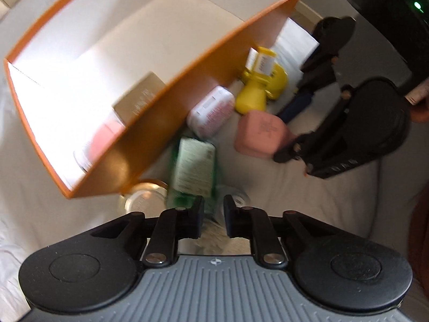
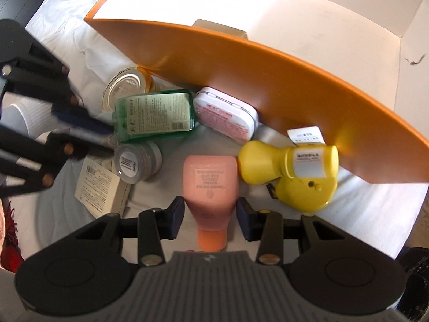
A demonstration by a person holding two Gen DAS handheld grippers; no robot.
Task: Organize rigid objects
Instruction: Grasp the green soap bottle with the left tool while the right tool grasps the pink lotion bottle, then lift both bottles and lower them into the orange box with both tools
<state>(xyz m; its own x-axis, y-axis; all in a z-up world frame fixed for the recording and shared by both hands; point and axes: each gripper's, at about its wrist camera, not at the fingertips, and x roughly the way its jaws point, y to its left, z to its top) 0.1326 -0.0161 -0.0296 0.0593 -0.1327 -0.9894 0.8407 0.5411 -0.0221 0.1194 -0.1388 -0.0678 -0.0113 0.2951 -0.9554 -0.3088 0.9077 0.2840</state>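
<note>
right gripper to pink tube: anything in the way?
Nothing visible. The right gripper is open with the pink tube lying between its fingers, cap toward the camera. The yellow bottle sits just right of the tube, and the orange box wall rises beyond.

The right gripper [image 2: 210, 216] was open wide at the bottom middle. The left gripper [image 1: 213, 216] showed a small gap, low down.

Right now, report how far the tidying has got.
Done: a tan carton and a pink item lie inside the orange box. In hand: the open right gripper straddles the pink tube, not yet clamped. Left: green bottle, white tin, yellow container, jars, outside on the sheet.
</note>
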